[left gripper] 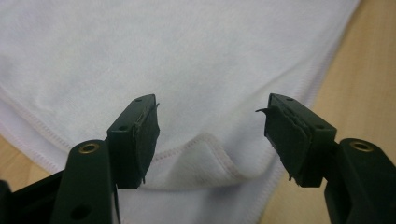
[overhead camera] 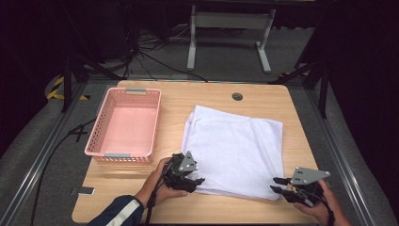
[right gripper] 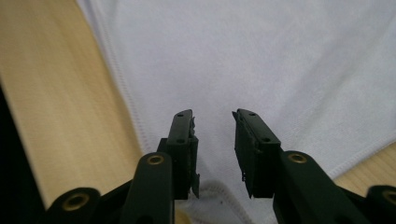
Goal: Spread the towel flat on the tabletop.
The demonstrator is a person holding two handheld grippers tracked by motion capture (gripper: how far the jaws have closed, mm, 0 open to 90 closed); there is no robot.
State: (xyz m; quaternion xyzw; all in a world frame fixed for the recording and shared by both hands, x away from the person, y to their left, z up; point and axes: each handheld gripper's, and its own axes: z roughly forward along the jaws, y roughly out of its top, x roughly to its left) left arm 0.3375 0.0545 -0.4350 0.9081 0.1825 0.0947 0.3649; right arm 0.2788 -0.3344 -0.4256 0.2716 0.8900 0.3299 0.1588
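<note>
On the table, the basket sits left of the towel, whose near corners meet the left gripper and right gripper.

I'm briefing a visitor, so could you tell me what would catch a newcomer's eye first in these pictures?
A folded white towel lies across the middle of the wooden table. At its near edge, the left gripper and the right gripper sit open, one at each near corner. To the left stands an empty pink basket.
</note>
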